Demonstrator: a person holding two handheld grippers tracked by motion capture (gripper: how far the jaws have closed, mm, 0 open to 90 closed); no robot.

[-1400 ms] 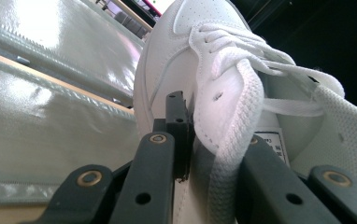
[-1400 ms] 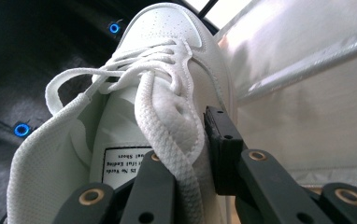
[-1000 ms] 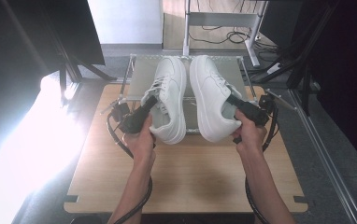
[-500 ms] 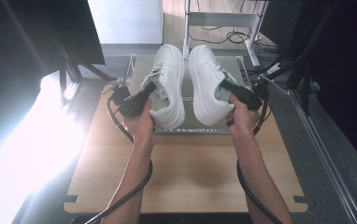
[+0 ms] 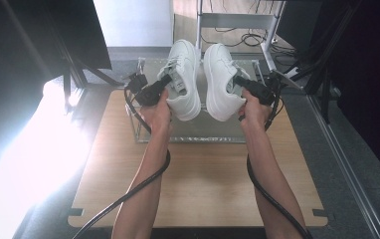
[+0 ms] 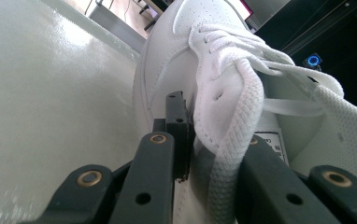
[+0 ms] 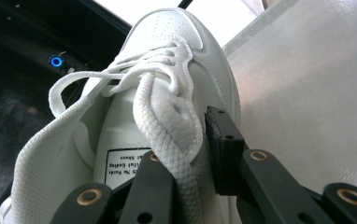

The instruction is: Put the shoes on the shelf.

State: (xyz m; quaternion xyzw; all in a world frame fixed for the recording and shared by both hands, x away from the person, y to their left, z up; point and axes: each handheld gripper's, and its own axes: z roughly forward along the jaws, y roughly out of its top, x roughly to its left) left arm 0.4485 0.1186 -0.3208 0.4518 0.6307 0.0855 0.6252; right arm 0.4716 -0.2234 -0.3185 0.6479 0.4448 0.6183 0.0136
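Note:
Two white lace-up sneakers hang side by side in the air, toes pointing away. My left gripper (image 5: 167, 82) is shut on the collar of the left sneaker (image 5: 184, 79). In the left gripper view one jaw presses the outer side of that sneaker (image 6: 223, 84) and the other sits inside its opening. My right gripper (image 5: 237, 83) is shut on the collar of the right sneaker (image 5: 221, 82). The right gripper view shows the same pinch on the right sneaker (image 7: 167, 88), with a size label visible inside. Both sneakers are held above a clear-walled tray (image 5: 193, 133).
The clear tray stands at the far end of a wooden tabletop (image 5: 198, 184). A metal frame with cables (image 5: 237, 22) rises behind it. Dark stands flank both sides, and bright glare floods the left. Each gripper's cable (image 5: 128, 194) trails back across the table.
Both grippers have lifted the sneakers higher and farther from the person, above the tray, and drawn them a little closer together. Grips are unchanged.

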